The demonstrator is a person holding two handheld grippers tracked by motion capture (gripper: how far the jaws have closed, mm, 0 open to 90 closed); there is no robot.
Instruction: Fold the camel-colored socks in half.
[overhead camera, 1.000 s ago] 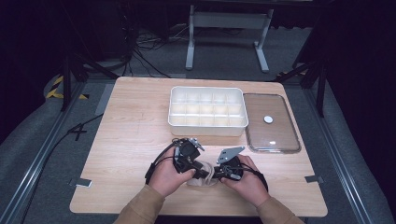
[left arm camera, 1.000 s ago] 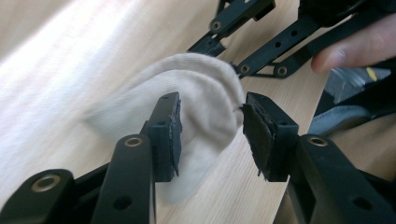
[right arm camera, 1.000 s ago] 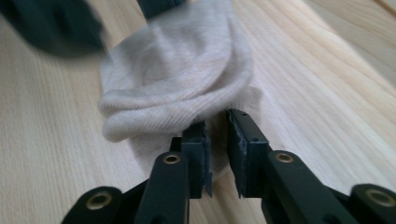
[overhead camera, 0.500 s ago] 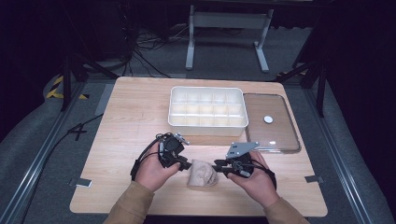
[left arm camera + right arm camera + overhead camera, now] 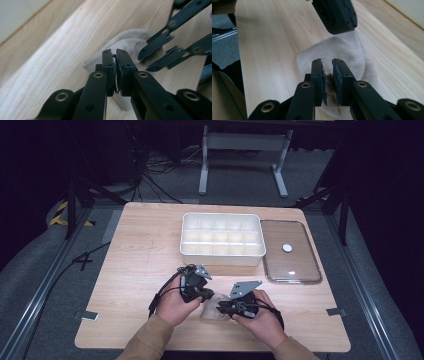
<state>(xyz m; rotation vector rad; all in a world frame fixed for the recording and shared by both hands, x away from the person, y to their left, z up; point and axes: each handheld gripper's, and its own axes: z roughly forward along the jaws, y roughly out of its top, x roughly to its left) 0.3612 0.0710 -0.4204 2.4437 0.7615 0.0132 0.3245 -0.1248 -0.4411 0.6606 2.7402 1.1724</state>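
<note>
cloth (image 5: pixel 210 310), pale and limp, lies on the wooden table (image 5: pixel 140 270) between both hands near the front edge. left gripper (image 5: pixel 116 65) view: jaws pinched together on a fold of it, soft and light. right gripper (image 5: pixel 327 72) view: jaws slightly apart over its middle; an edge looks the better hold.

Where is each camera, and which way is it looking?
High view: sits above the person's side, looking forward and down at the table, white box and clear lid; both hands and sleeves show.
Left gripper view: rides the left tongs, looking along closed jaws pinching the cloth.
Right gripper view: rides the right tongs, looking over slightly parted jaws at the cloth.
Both gripper views share the cloth and each other's tongs.
</note>
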